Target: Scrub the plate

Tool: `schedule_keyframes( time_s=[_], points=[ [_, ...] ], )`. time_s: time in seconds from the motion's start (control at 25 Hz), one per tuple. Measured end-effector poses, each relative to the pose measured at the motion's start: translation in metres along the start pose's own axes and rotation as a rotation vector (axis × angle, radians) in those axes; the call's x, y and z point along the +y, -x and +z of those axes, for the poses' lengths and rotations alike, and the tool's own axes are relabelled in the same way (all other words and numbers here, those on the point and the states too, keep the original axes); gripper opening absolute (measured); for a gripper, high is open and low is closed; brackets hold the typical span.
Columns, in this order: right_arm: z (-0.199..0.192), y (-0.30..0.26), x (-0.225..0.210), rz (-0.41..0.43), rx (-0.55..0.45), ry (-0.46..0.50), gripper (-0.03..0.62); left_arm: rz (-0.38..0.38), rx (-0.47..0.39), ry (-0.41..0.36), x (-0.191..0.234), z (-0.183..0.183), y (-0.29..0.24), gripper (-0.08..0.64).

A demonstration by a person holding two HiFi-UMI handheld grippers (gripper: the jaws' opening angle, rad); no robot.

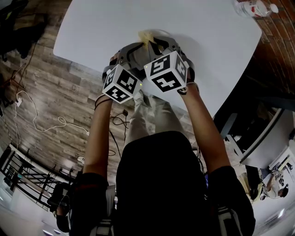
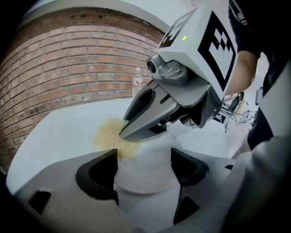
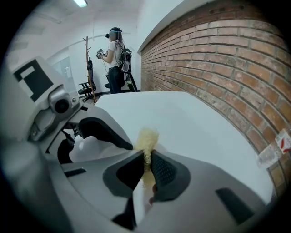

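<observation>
My left gripper (image 2: pixel 143 160) is shut on a white plate (image 2: pixel 144 175), its black pads pressed against the plate's two sides. The plate shows again in the right gripper view (image 3: pixel 88 148), inside the left gripper (image 3: pixel 93 129). My right gripper (image 3: pixel 146 160) is shut on a thin yellow sponge (image 3: pixel 148 139). In the left gripper view the right gripper (image 2: pixel 123 134) comes in from the upper right, and the sponge (image 2: pixel 108 135) lies against the plate's far left edge. From the head view both grippers, left (image 1: pixel 131 53) and right (image 1: pixel 168 46), meet over the table's near edge with the sponge (image 1: pixel 148 36) between them.
The white table (image 1: pixel 138 16) stretches beyond the grippers. A plastic water bottle (image 1: pixel 254 8) stands at its far right corner by a brick wall (image 2: pixel 68 68). Cables (image 1: pixel 41 122) lie on the wood floor to the left. Another person (image 3: pixel 114 54) stands far off.
</observation>
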State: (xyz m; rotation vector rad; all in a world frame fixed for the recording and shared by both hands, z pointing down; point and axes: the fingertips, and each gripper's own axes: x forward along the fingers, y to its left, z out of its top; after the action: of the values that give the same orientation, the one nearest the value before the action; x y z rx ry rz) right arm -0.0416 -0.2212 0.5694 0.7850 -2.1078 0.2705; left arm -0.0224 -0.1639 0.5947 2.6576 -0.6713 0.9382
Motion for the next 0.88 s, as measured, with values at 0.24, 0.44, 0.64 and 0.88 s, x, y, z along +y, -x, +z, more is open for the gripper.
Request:
schedule_keyframes(
  time_s=[0.24,0.44,0.64,0.88],
  points=[
    [-0.002,-0.001,0.0,-0.004,0.007,0.002,0.04,-0.001,0.0,-0.002,-0.001,0.001,0.001,0.35],
    [-0.002,-0.003,0.0,0.001,0.014,-0.001,0.04,-0.004,-0.001,-0.004,0.0,0.0,0.002,0.35],
    [-0.007,-0.002,-0.003,-0.002,0.021,-0.002,0.04,-0.003,0.001,-0.002,-0.002,-0.001,0.0,0.351],
    [-0.011,-0.001,-0.011,-0.014,0.038,-0.018,0.04,-0.004,0.001,-0.002,-0.001,-0.001,0.001,0.35]
  ],
)
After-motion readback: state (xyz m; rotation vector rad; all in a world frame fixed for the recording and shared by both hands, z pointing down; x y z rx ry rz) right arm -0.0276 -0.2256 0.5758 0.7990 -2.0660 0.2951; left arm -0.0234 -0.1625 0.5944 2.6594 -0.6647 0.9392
